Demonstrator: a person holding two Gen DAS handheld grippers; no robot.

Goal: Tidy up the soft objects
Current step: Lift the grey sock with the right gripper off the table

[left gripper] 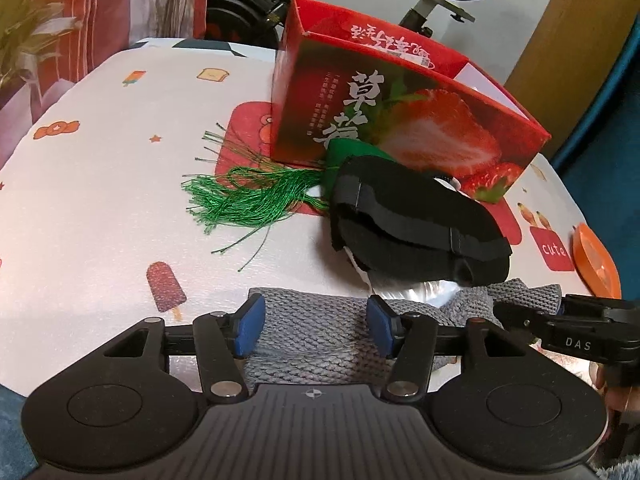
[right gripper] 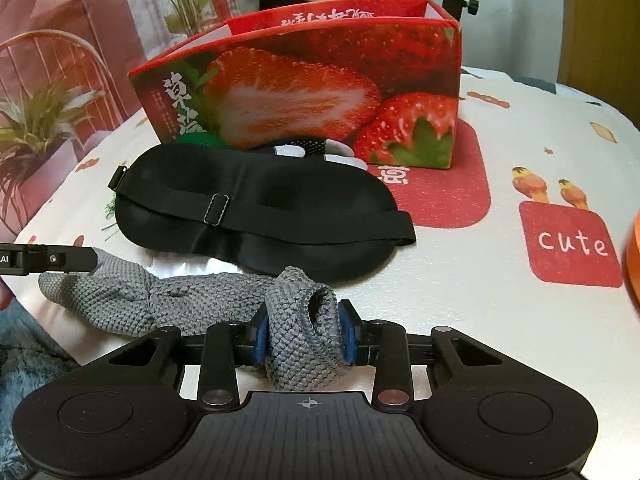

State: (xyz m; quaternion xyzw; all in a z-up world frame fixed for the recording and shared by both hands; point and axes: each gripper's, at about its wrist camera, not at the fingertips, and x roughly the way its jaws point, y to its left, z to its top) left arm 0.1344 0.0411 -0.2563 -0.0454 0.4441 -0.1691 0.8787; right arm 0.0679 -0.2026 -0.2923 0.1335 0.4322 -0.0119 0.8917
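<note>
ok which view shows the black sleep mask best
The right wrist view: the sleep mask lies whole and flat, with its strap and buckle showing, between the strawberry box and the grey knit cloth. The left wrist view shows it end-on and blurred.

Left wrist view: low over the table edge, looking forward along the left gripper [left gripper: 316,326], close to the grey knitted cloth [left gripper: 308,336], facing the strawberry box [left gripper: 404,120] from its left corner. Right wrist view: equally low and near, facing the same strawberry box [right gripper: 320,88] almost front-on. Shared by both: cloth [right gripper: 200,300], black sleep mask [left gripper: 416,224] [right gripper: 260,216], box, patterned tablecloth [left gripper: 100,184] [right gripper: 520,300]
</note>
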